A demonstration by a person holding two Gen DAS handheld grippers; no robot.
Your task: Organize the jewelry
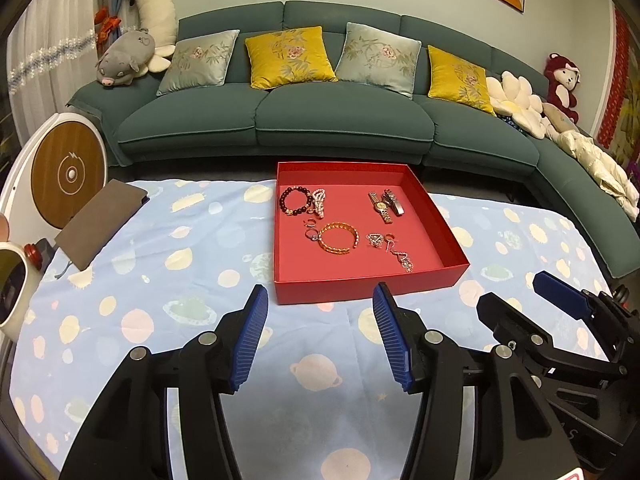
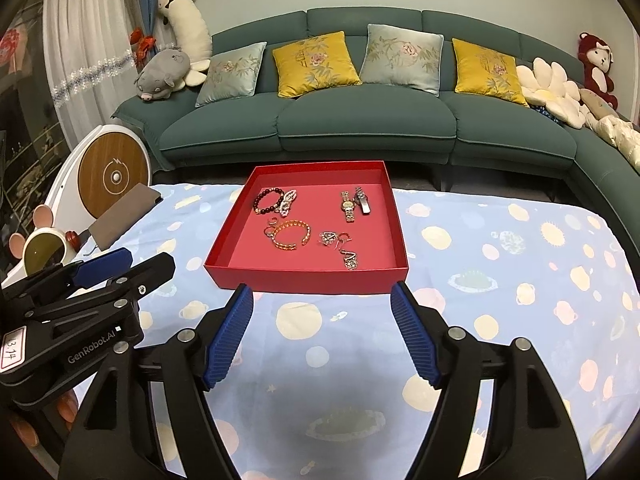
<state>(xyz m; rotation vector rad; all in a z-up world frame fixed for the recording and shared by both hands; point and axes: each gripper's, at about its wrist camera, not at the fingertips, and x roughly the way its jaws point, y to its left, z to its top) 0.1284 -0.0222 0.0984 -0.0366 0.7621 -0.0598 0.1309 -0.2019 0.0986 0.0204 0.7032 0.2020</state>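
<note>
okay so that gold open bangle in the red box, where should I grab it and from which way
Pinch the gold bangle across its near band, coming straight down from above. It lies flat on the floor of the red box, so a side approach would likely meet the walls. The right gripper is open, probably wide enough. Avoid the small rings close by its left edge.

Two bits of writing, both on the left gripper
Seen from the right wrist view, the left gripper (image 2: 105, 261) carries "GenRobot.AI" in pale letters (image 2: 91, 347) along its black body, and a small white tag (image 2: 12, 349) at its rear edge reads "13.14" in handwriting; the red-edged label (image 1: 570, 475) in the left wrist view is cut off, unreadable
</note>
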